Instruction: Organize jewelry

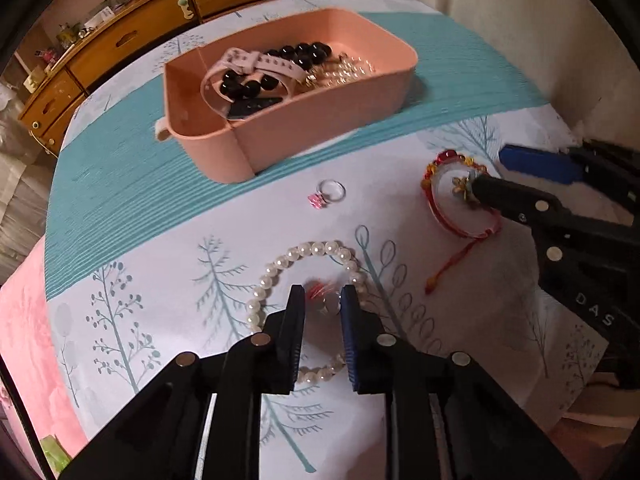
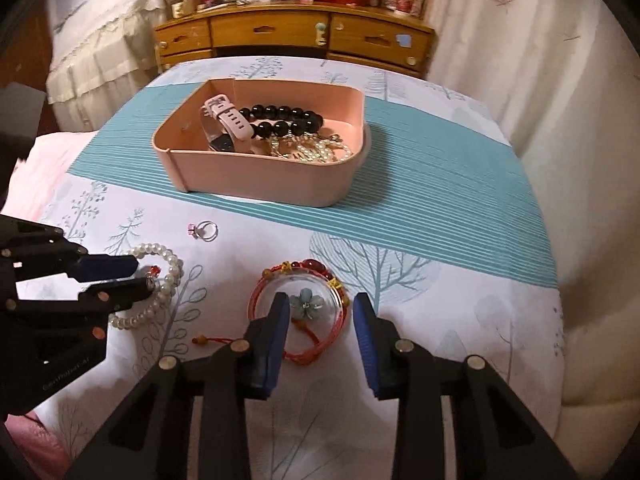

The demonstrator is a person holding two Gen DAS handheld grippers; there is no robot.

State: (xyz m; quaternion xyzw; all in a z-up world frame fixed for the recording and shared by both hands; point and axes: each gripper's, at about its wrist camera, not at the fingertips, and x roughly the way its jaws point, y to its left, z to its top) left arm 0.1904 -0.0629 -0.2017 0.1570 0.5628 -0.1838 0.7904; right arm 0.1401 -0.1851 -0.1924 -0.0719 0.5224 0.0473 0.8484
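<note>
A pink tray (image 1: 320, 128) (image 2: 256, 176) on the bed holds a pink watch, black beads and a pearl chain. My left gripper (image 1: 322, 300) (image 2: 142, 274) is open, low over a pearl bracelet (image 1: 276, 264) (image 2: 168, 284), its fingers either side of a small red-stoned ring (image 1: 320, 292) (image 2: 154, 270) inside the loop. My right gripper (image 2: 322, 308) (image 1: 486, 170) is open, straddling a red cord bracelet (image 2: 304, 276) (image 1: 444, 212) with a pale flower charm (image 2: 307, 302). A silver ring with a pink stone (image 1: 330, 192) (image 2: 205, 231) lies between them and the tray.
The bedsheet (image 2: 440, 320) is white with tree prints and a teal striped band. A wooden drawer unit (image 2: 296, 38) stands beyond the bed. A cream curtain (image 2: 560, 120) hangs at the right. A pink blanket (image 1: 28, 340) lies at the left edge.
</note>
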